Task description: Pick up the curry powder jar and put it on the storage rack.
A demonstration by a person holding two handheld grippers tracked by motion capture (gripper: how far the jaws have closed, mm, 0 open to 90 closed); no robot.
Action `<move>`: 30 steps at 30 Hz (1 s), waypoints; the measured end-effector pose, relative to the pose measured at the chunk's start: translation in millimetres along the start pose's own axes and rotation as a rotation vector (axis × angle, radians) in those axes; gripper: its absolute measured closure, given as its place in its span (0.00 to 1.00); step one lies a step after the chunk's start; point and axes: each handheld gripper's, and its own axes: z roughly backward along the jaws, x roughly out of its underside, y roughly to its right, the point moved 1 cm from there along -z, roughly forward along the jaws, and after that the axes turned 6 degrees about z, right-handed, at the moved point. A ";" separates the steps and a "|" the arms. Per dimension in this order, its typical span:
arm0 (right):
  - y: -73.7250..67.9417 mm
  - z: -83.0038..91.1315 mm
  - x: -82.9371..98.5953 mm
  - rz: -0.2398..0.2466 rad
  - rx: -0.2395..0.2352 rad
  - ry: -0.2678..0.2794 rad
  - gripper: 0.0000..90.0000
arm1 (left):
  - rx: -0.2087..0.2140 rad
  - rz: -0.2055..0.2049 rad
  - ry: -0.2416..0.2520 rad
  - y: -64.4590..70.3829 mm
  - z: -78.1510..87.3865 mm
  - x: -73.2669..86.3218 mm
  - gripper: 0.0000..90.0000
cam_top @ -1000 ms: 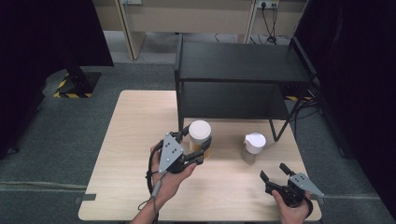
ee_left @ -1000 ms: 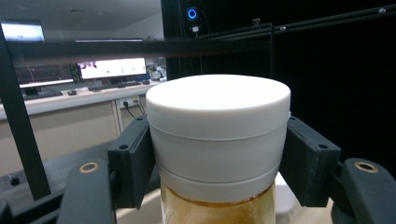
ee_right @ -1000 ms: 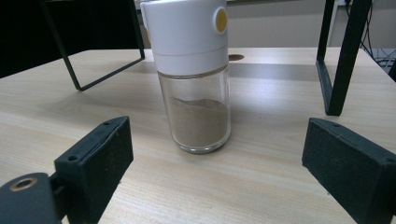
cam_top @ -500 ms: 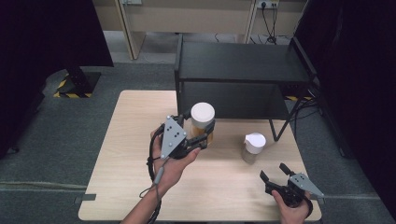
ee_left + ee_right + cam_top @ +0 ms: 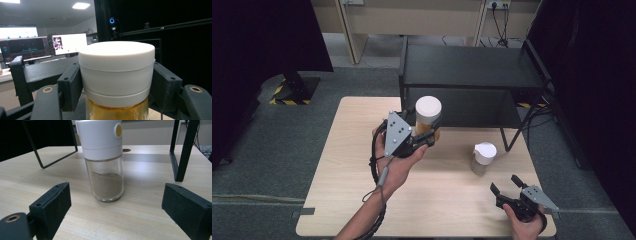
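A jar with a white lid [image 5: 427,116] and amber contents hangs above the table, in front of the black shelf unit [image 5: 472,67]. My left gripper [image 5: 424,136] is shut on it. In the left gripper view the white-lidded jar [image 5: 116,70] sits tight between both pads [image 5: 70,85]. A glass shaker [image 5: 483,158] with a white cap and brown powder stands on the table at the right. My right gripper [image 5: 507,189] rests open near the front right corner, a little short of the shaker [image 5: 105,162], with nothing between its jaws.
The black two-level shelf unit stands at the back of the wooden table [image 5: 347,170], its legs [image 5: 181,150] planted on either side of the shaker. Monitors [image 5: 68,43] show beyond the table in the left gripper view.
My left gripper has lifted the white-lidded jar up off the table and slightly toward the shelf. The right gripper and the shaker have stayed put.
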 end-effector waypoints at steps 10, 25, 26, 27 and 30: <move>0.2 -0.1 -0.2 -0.001 0.000 -0.001 0.10 | -0.010 -0.001 0.005 -2.7 -6.6 -8.6 0.37; 0.1 0.0 0.0 -0.002 0.000 0.000 0.10 | -0.018 0.010 0.024 -4.7 -13.8 -22.3 0.37; 0.2 0.0 -0.1 -0.002 0.000 0.000 0.10 | -0.020 0.007 0.021 -4.8 -14.4 -23.8 0.37; 0.3 -0.1 -0.2 -0.002 -0.001 -0.001 0.10 | -0.022 0.010 0.023 -4.7 -15.5 -24.5 0.37; 0.1 -0.2 -0.3 -0.001 -0.001 -0.002 0.10 | -0.027 0.017 0.022 -5.6 -18.2 -26.9 0.37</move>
